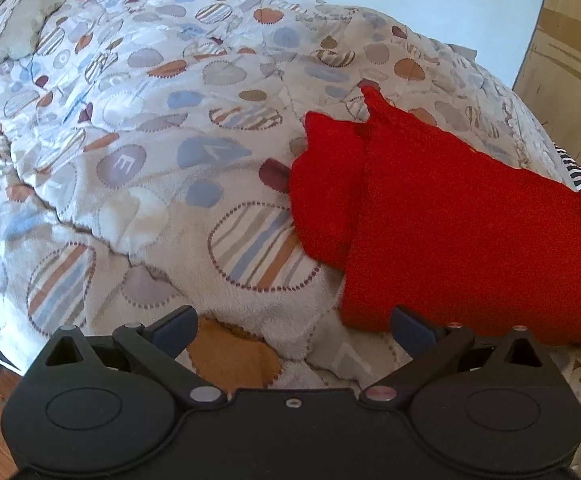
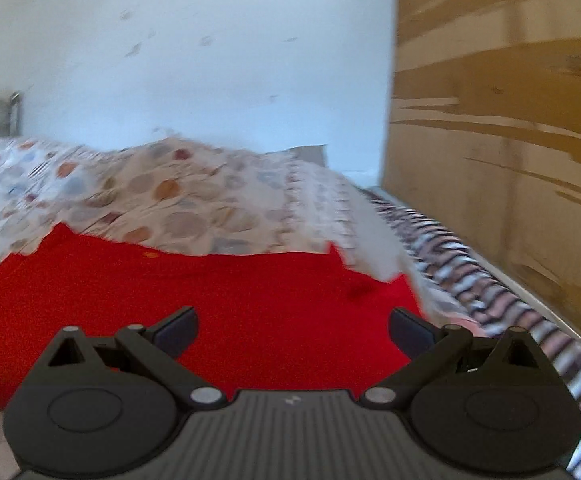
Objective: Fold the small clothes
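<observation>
Red knit, the small garment [image 1: 458,216] lies flat on the patterned quilt [image 1: 130,128] (one sleeve folded in), right of the left gripper [image 1: 292,328] and directly under the right gripper [image 2: 292,328], which is nearer. Both grippers' jaws stand spread, holding nothing.

Red knitted garment [image 1: 450,216]: cut off by the right picture edge in the left wrist view; its near edge is hidden behind the gripper body in both views.
Right wrist view: blurred throughout; the quilt pattern cannot be read.
Black-and-white striped cloth [image 2: 490,280]: smeared by blur; only a sliver is seen in the left wrist view.
Patterned quilted bedspread [image 1: 150,140]: the part under the garment is hidden.
</observation>
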